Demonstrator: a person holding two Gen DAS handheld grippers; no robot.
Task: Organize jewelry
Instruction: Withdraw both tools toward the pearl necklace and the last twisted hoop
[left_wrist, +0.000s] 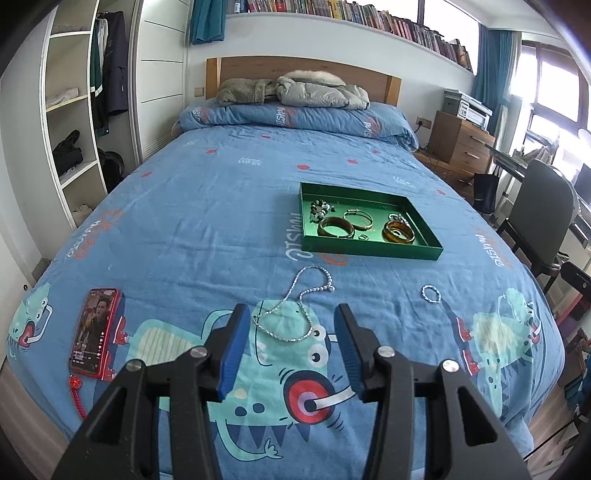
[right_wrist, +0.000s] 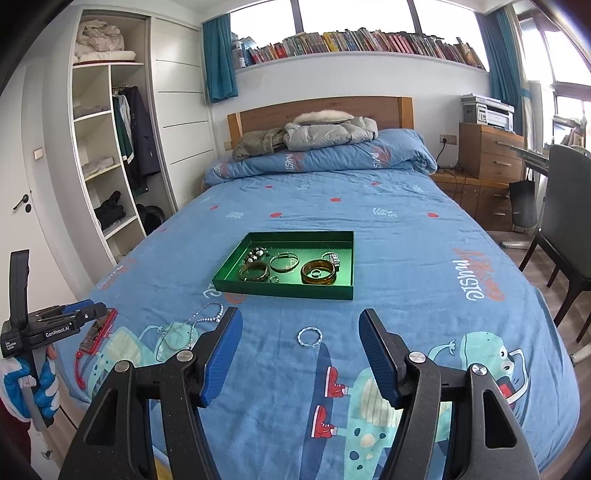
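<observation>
Two pieces remain loose on the bed (left_wrist: 221, 206), as we read it: a long beaded necklace (left_wrist: 295, 314) sprawled on the blue cover, and a small twisted silver ring-like bracelet (left_wrist: 431, 294) lying well apart from it toward our right. Most of the jewelry already sits in the green tray (left_wrist: 369, 251) farther up the bed: a beaded bracelet (left_wrist: 320, 210), a brown bangle (left_wrist: 335, 227), a thin metal bangle (left_wrist: 357, 218), an amber bangle (left_wrist: 398, 233) and a tiny ring (left_wrist: 364, 237) between them. We judge the job well past halfway, with those two pieces still to go in.

Our left tongs (left_wrist: 291, 332) stand wide open and empty, the necklace lying on the cover just between and ahead of their tips. Our right tongs (right_wrist: 301, 343) are likewise spread wide with nothing held, and the twisted bracelet (right_wrist: 309, 337) lies between their tips.

Only the left view shows the red phone (left_wrist: 95, 332) in full, screen lit. Only the right view shows the left tongs from outside, held in a blue and white glove (right_wrist: 27, 387), and the wardrobe door at the far left.
</observation>
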